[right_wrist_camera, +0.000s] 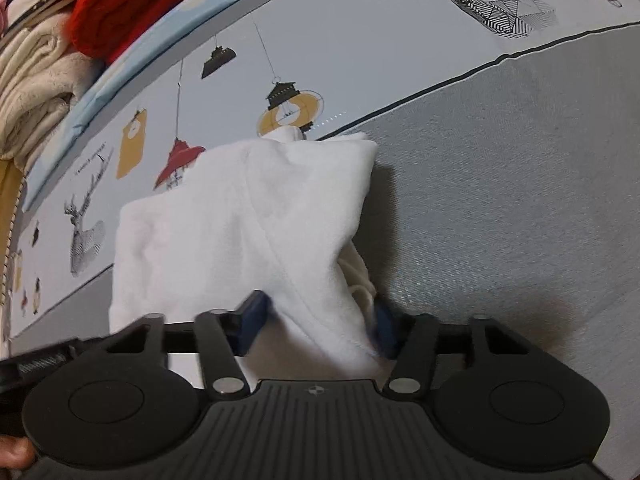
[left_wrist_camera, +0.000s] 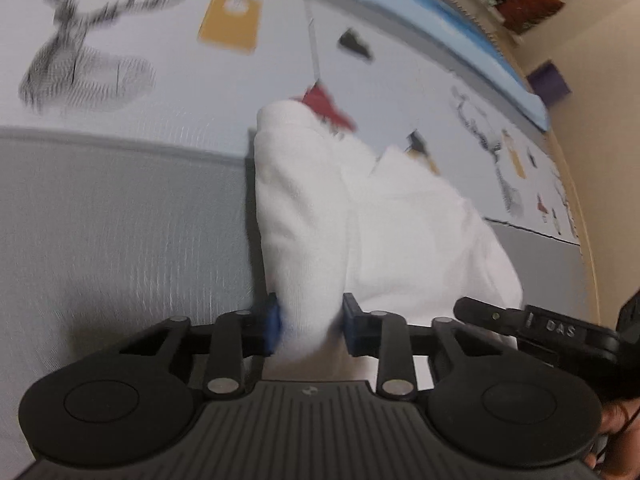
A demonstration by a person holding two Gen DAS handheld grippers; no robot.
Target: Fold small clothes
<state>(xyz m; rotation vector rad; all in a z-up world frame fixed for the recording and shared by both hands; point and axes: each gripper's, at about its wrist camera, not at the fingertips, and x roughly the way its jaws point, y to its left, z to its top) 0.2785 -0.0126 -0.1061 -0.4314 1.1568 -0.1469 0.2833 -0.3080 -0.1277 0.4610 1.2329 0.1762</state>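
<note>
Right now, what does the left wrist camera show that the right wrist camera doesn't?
Only the left wrist view shows a purple box beyond the bed, plus the left claw gripping white fabric. Only the right wrist view shows a red knit and a cream blanket piled beside the bed. Both show the white garment on the printed bedsheet.
</note>
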